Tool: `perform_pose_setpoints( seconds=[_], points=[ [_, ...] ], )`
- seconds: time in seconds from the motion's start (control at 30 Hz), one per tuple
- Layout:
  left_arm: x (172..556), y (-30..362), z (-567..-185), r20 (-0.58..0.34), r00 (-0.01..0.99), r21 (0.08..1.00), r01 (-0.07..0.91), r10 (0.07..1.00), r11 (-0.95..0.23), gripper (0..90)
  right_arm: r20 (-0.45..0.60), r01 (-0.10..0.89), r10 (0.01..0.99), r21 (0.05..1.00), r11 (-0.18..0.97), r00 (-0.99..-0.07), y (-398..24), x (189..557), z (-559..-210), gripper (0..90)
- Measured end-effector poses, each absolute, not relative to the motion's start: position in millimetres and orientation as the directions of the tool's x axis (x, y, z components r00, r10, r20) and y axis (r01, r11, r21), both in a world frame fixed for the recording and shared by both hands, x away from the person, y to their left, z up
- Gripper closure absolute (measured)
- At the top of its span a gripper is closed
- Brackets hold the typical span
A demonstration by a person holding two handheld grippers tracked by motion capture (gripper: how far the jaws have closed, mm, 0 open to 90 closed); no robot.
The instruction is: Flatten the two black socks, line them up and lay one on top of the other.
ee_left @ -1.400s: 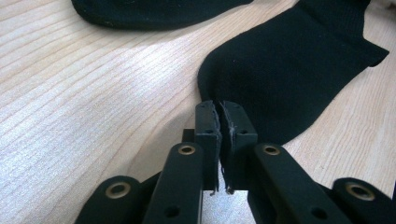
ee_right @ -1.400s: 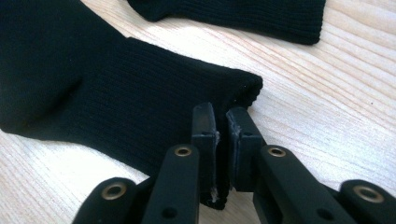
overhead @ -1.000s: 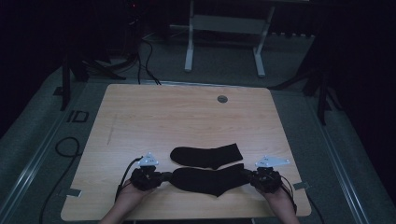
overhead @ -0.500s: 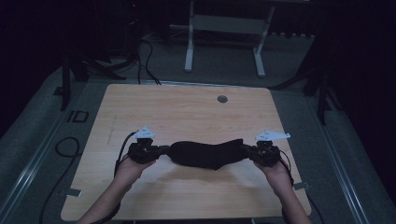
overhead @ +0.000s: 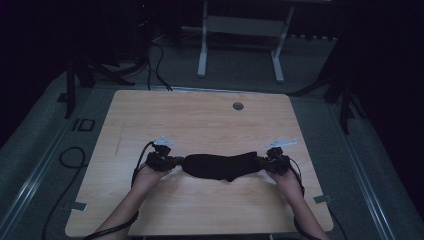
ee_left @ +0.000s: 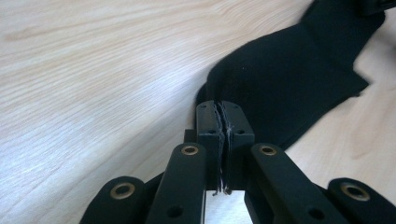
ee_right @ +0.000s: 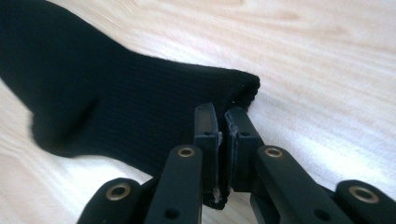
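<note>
A black sock (overhead: 222,166) is stretched sideways between my two grippers over the near middle of the wooden table (overhead: 200,125). My left gripper (overhead: 175,161) is shut on its left end. In the left gripper view the jaws (ee_left: 225,109) pinch a thin fold of black fabric (ee_left: 289,70). My right gripper (overhead: 262,162) is shut on the right end. In the right gripper view its jaws (ee_right: 224,114) clamp the ribbed cuff (ee_right: 140,88). A second black layer seems to lie under the held sock, but I cannot tell for sure.
A round grey grommet (overhead: 238,106) sits in the table near its far edge. Behind the table stands a white metal frame (overhead: 202,45) on the floor. Black cables (overhead: 70,155) lie on the floor to the left.
Both hands have carried the stretched sock away from the person, to where a second black sock lay a second ago. That second sock is now covered by the held one.
</note>
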State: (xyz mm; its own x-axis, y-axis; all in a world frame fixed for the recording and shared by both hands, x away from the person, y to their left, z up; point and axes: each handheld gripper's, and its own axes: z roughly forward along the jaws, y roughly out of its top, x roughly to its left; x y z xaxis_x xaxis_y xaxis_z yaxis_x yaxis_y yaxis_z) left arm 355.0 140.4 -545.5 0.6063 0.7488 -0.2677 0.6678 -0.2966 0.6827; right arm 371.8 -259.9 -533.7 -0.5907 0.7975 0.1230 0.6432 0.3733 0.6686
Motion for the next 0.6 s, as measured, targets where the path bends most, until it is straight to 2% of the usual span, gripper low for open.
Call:
perform_pose_setpoints(
  seconds=[0.1,0.27,0.5,0.6],
  points=[
    [360.2,141.3,-554.8,-0.283,0.6,0.662,0.687,0.748,-0.301,87.7,0.121,0.66,0.804,0.647,0.381,-0.583,-259.0,376.4,-546.1,83.9],
    [362.9,141.9,-562.4,-0.296,0.589,0.644,0.705,0.752,-0.299,87.6,0.107,0.652,0.806,0.653,0.385,-0.582,-257.4,376.1,-547.1,83.8],
    [361.6,138.9,-562.2,-0.258,0.597,0.647,0.691,0.76,-0.323,87.3,0.104,0.652,0.807,0.653,0.385,-0.581,-255.9,376.3,-547.9,83.0],
    [361.1,137.8,-560.8,-0.245,0.606,0.656,0.679,0.757,-0.331,85.4,0.114,0.656,0.804,0.65,0.384,-0.584,-256.0,376.9,-547.4,79.1]
  ],
)
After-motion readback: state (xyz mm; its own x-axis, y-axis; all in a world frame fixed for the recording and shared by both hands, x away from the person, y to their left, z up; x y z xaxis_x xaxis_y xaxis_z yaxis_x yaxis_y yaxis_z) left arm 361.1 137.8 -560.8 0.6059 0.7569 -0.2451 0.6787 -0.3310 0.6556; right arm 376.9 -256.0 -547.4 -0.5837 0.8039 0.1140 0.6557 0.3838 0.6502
